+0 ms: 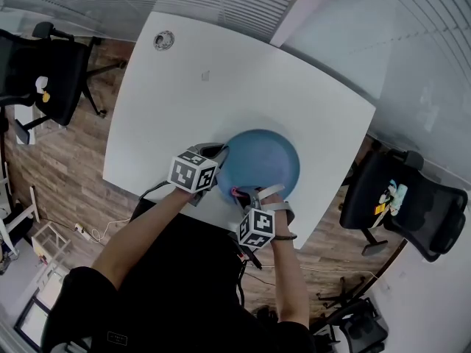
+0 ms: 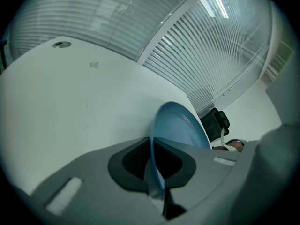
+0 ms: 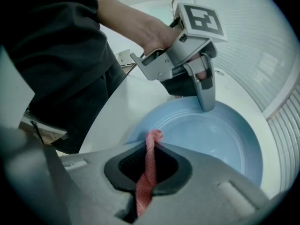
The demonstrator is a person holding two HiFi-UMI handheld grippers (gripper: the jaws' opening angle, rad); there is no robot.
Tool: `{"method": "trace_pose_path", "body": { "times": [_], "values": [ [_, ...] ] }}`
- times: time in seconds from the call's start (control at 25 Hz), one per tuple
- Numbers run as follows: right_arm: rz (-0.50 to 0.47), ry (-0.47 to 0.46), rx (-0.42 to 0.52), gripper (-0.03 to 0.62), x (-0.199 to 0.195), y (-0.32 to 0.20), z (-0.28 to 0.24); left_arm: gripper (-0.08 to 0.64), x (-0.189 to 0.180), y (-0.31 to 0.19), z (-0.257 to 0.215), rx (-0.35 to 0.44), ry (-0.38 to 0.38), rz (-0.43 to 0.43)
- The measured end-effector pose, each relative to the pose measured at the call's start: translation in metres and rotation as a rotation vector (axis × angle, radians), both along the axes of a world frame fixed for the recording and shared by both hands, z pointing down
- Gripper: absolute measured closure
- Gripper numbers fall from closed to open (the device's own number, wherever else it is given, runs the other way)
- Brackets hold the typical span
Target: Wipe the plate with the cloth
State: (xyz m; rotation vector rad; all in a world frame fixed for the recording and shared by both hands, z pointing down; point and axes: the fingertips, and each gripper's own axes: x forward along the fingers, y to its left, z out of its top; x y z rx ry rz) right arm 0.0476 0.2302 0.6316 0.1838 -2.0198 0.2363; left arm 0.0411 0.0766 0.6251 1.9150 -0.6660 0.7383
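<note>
Left gripper (image 2: 157, 175): jaws nearly together, pinching the rim of the plate (image 2: 180, 128). The rim runs edge-on between the dark ribbed pads, and the rest of the plate fans out beyond the fingertips.

Plate: round, light blue, smooth and slightly glossy, looks like plastic. It has a shallow well with a raised lip. Can't tell if its far edge is resting on the table (image 2: 70, 102) or lifted off it.

Right gripper (image 3: 147, 172): jaws clamped on the cloth (image 3: 149, 165). Cloth: pink with a mesh-like weave, bunched into a narrow twisted strand between the pads. Its top end curls out past the fingertips, right at the plate's near rim. Can't confirm it's touching the rim. The lower end drops out of sight into the gripper body, so most of the cloth is hidden.

Both gripper bodies are matte grey moulded plastic, each carrying a cube with black and white markers.

Table: white, matte, rounded corners, with a round metal grommet (image 1: 163, 40) near the far edge.

In the head view the cloth is only a tiny pink speck and both sets of jaws are mostly covered by the cubes.

Surroundings: black office chairs (image 1: 401, 197), a wood plank floor (image 1: 59, 160) and ribbed translucent wall panels (image 2: 211, 55). The left gripper view is heavily distorted at its edges.
</note>
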Motion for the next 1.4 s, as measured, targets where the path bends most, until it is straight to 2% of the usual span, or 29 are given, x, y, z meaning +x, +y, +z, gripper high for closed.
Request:
{"method": "trace_pose_path", "body": {
  "times": [0.2, 0.44, 0.56, 0.72, 0.92, 1.04, 1.16, 1.4],
  "values": [
    [0.072, -0.014, 0.016, 0.576, 0.004, -0.012, 0.001, 0.545, 0.001, 0.000, 0.000, 0.011, -0.006, 0.022],
    [0.264, -0.046, 0.071, 0.575, 0.022, -0.073, 0.000, 0.545, 0.001, 0.000, 0.000, 0.020, -0.007, 0.028],
    [0.343, -0.017, 0.143, 0.575, 0.041, -0.111, -0.001, 0.545, 0.001, 0.000, 0.000, 0.021, -0.008, 0.028],
    [0.415, 0.063, 0.285, 0.575, 0.068, -0.153, 0.000, 0.545, 0.001, 0.000, 0.000, 0.019, -0.009, 0.027],
    [0.508, 0.067, 0.321, 0.575, 0.080, -0.169, -0.007, 0.545, 0.002, -0.001, 0.000, 0.011, -0.003, 0.014],
    [0.518, 0.077, 0.338, 0.577, 0.081, -0.167, -0.005, 0.544, 0.002, -0.003, 0.000, 0.020, -0.007, -0.011],
    [0.489, 0.088, 0.339, 0.577, 0.078, -0.158, -0.003, 0.541, 0.002, -0.005, 0.000, 0.014, -0.003, -0.025],
    [0.415, 0.043, 0.281, 0.577, 0.059, -0.122, -0.004, 0.540, 0.003, -0.013, 0.000, 0.000, 0.006, -0.046]
  ]
}}
